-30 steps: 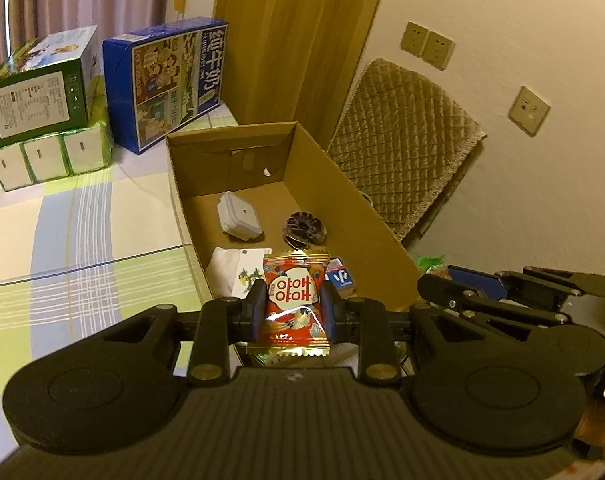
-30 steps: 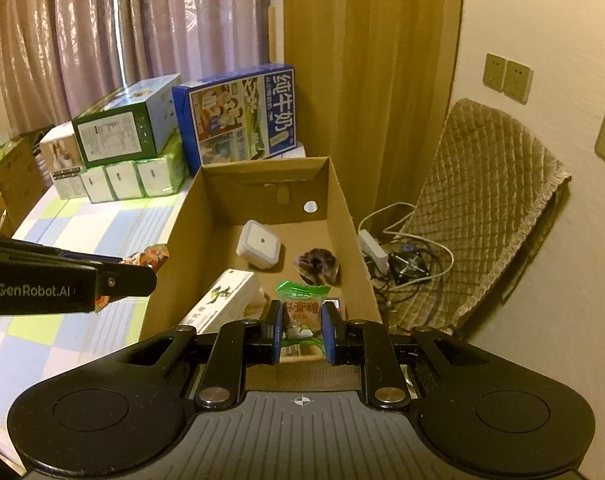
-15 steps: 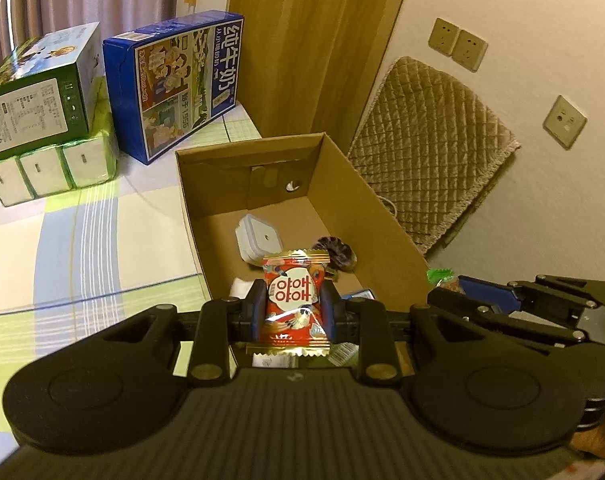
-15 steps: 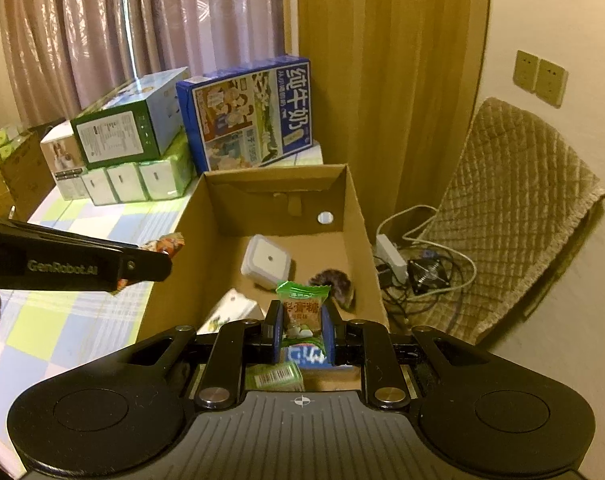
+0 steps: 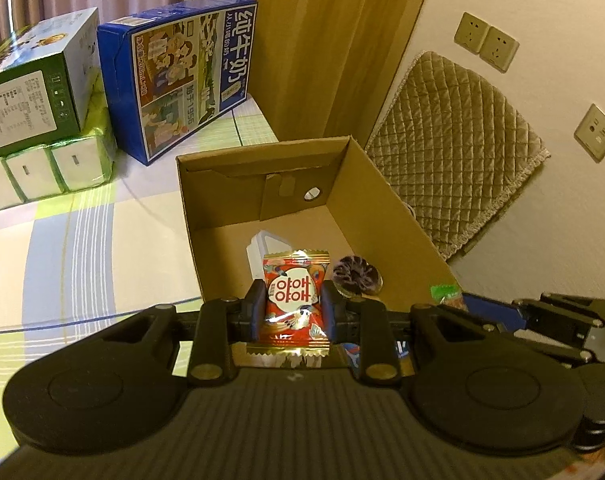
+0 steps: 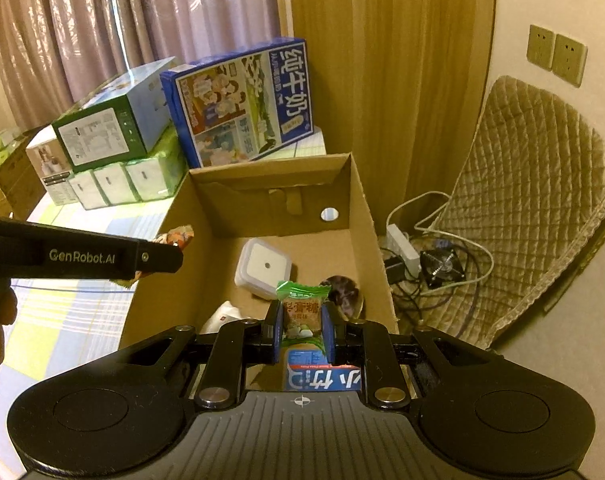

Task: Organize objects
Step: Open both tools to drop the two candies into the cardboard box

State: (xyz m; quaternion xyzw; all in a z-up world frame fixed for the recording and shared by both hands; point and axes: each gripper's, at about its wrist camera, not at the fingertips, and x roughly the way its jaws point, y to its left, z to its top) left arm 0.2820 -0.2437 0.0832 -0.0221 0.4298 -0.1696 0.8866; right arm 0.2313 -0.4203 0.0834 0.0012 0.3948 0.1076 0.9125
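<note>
An open brown cardboard box (image 6: 366, 216) stands on the checked worktop (image 5: 62, 248), already holding a white square plastic container (image 6: 262, 268) and a dark round puck (image 6: 342, 286). At 6 o'clock in each wrist view a gripper is closed on a sweet over the box: the left gripper (image 5: 293, 314) pinches a red foil candy sachet (image 5: 294, 300), the right gripper (image 6: 301, 326) a green-topped candy sachet (image 6: 301, 308). Both sachets look light, crinkly and slippery, so the mid-body pinch seems best, clear of the thin crimped ends.

An open cardboard box (image 6: 366, 216) sits on the table (image 6: 82, 312), before stacked cartons (image 6: 238, 100).
</note>
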